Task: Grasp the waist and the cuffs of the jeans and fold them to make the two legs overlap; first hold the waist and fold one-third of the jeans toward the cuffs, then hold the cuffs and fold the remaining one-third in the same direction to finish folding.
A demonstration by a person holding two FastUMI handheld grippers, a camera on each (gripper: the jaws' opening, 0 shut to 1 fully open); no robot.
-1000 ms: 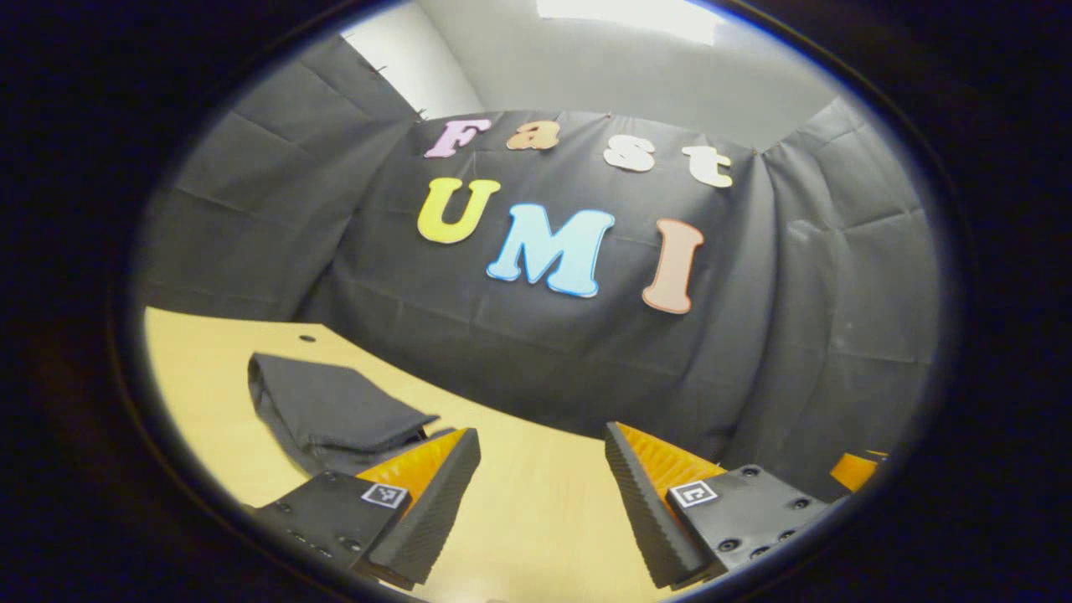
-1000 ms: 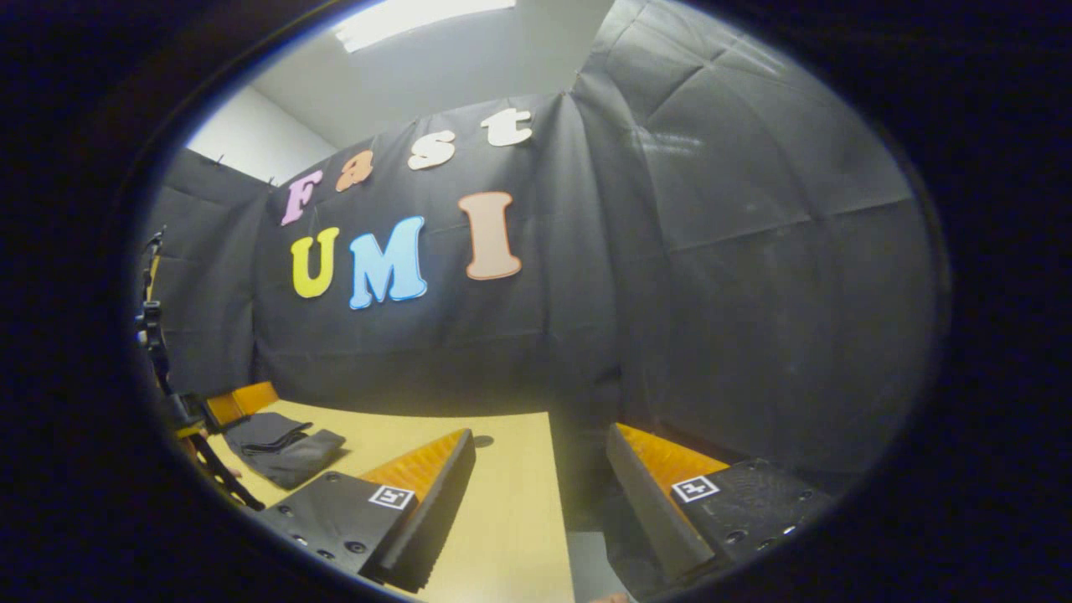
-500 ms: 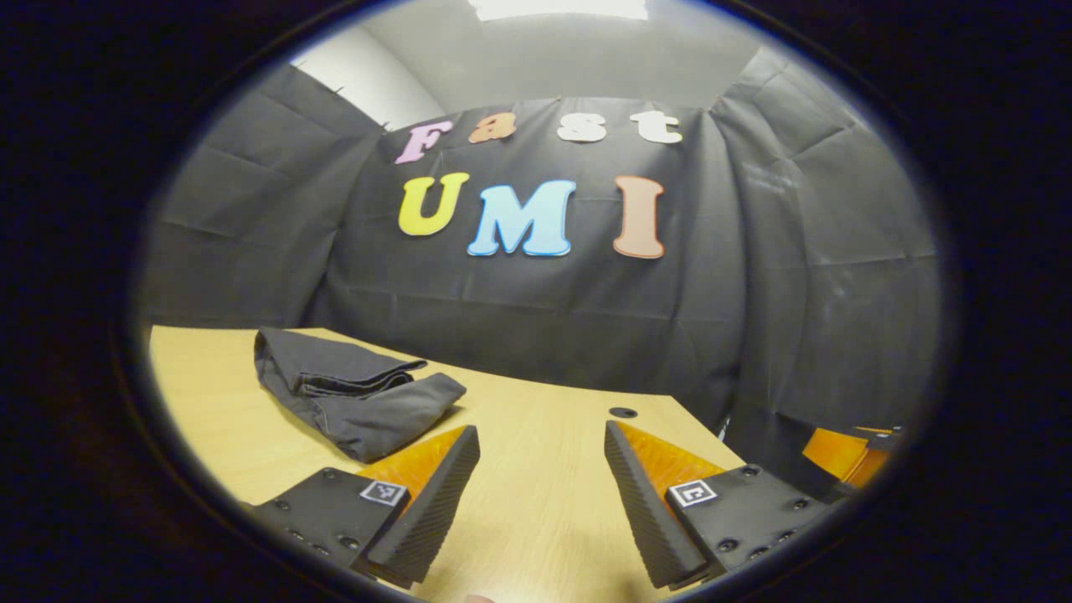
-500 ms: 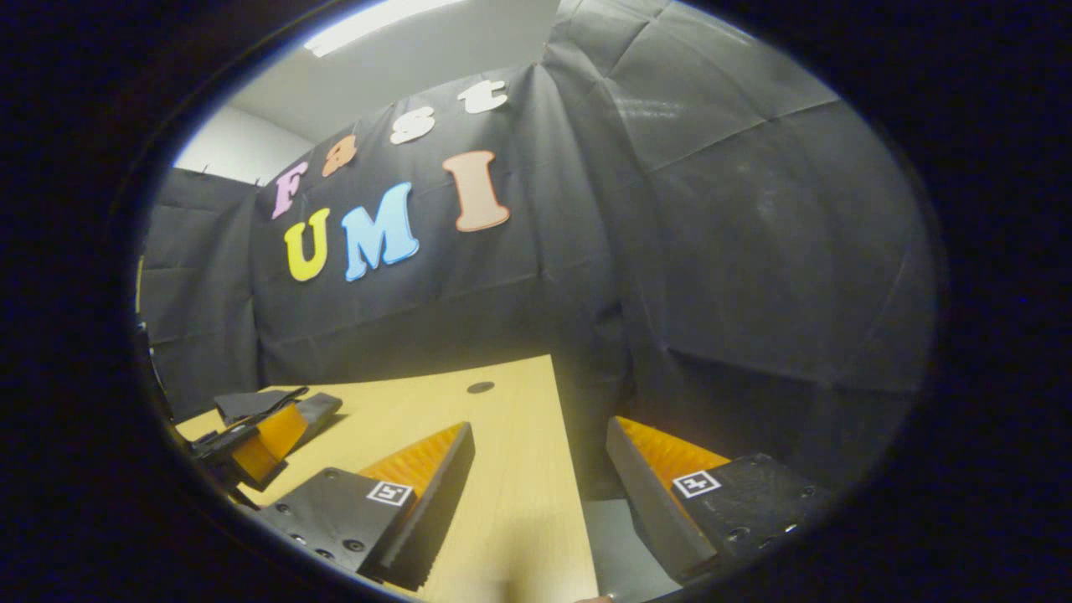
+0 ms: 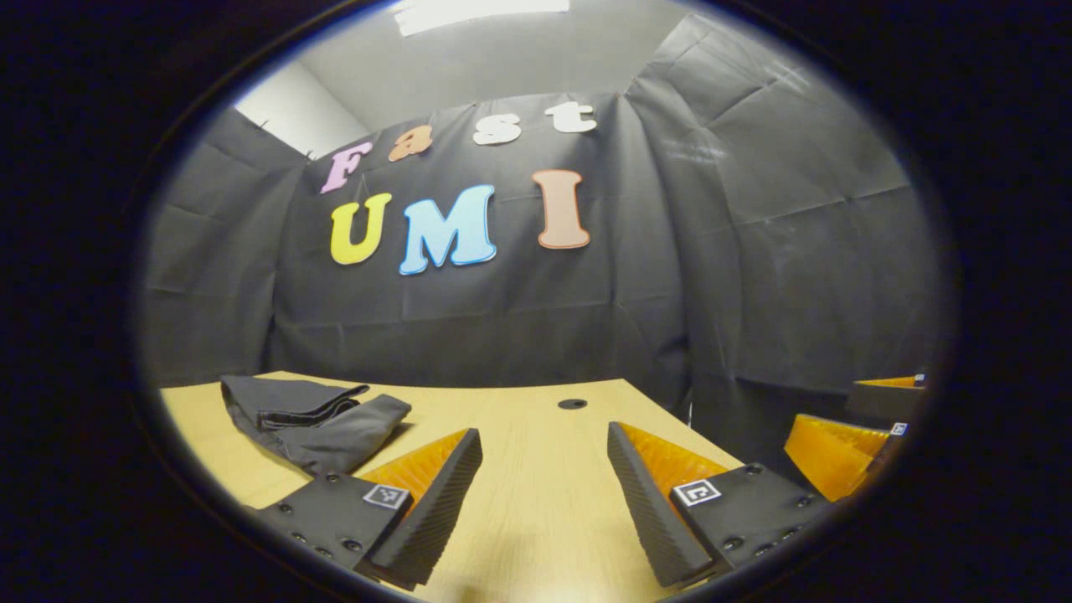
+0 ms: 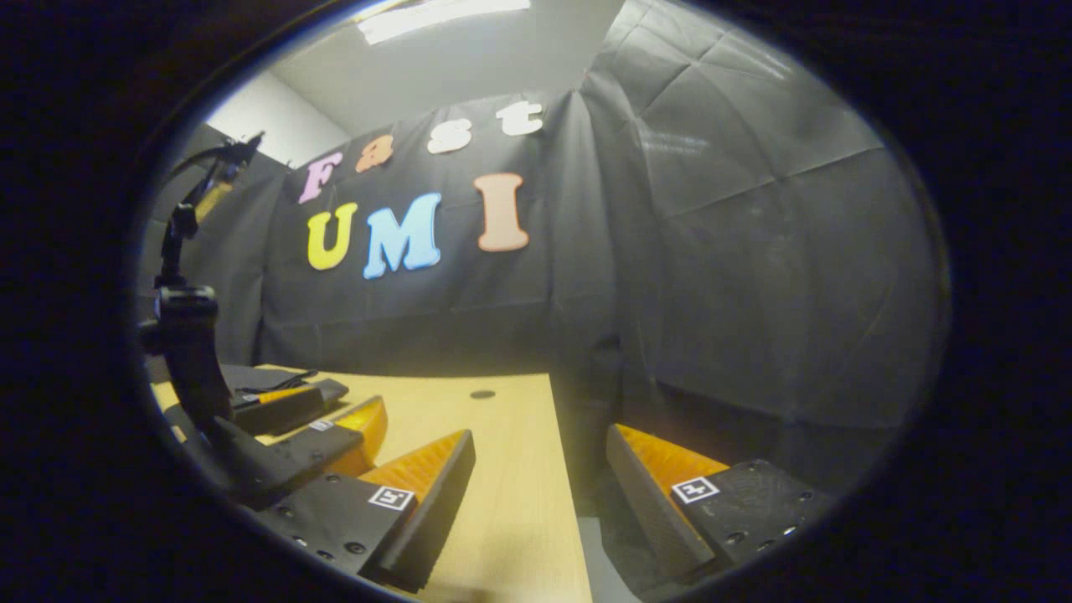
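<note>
Your left gripper (image 5: 543,494) and right gripper (image 6: 540,494) gape wide, empty; jeans (image 5: 314,419) lie bundled, top layers loose, liable to slip if nudged.

Left gripper view: low over the table (image 5: 536,469), facing the booth wall; folded jeans (image 5: 314,419) just beyond its left finger.
Right gripper view: low at the table's right edge, same facing.
Shared: table, jeans, wall.

Pale wooden tabletop (image 5: 536,469) with light grain; a small dark round hole (image 5: 572,404) sits near its far edge. Black creased cloth booth wall (image 5: 754,251) stands behind and at the right of the table. Bright rectangular ceiling light panel (image 5: 481,10) overhead, against a grey-white ceiling (image 6: 469,63).
</note>
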